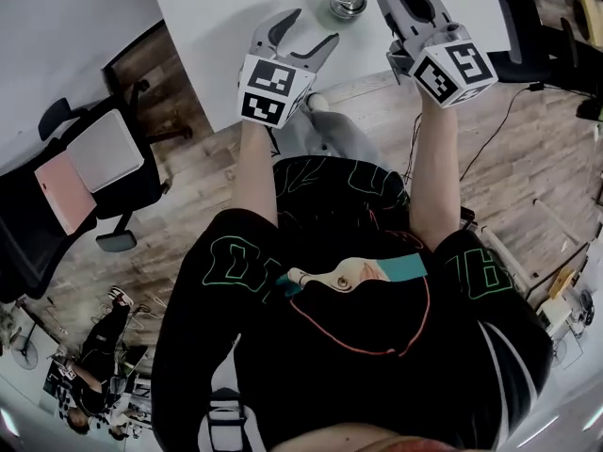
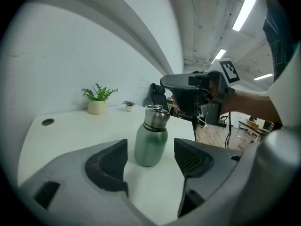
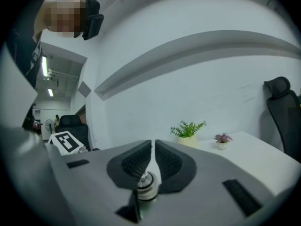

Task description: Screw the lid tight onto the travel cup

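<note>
- the travel cup (image 2: 151,138) stands upright on the white bench (image 2: 70,131), with its steel lid (image 2: 156,113) sitting on the neck.
- so, as we judge it, the lid is already in place; whether it has been turned tight or only rests there we cannot tell from these views.
- our left claw (image 1: 313,26) is spread wide and holds nothing. in the left gripper view the cup stands just beyond the gap between its pads, touched by neither.
- our right claw (image 3: 153,145) is closed, pad against pad, with nothing pinched between them. it hangs near the cup, beside its top and off to the right, apart from the lid.
- we reckon what is left is to steady the body with the left claw, take the lid with the right and turn it home. if the lid is already tight, little remains.
- hard to make out: the thread and any seam between lid and neck are too small to read.
- in the right gripper view a silvery ringed piece (image 3: 146,186) shows low in the gap under the closed pads. we take it for the cup's top but cannot be sure.
- from the head view we see the cup only from above, near the bench's front edge, so its body is hidden there.
</note>
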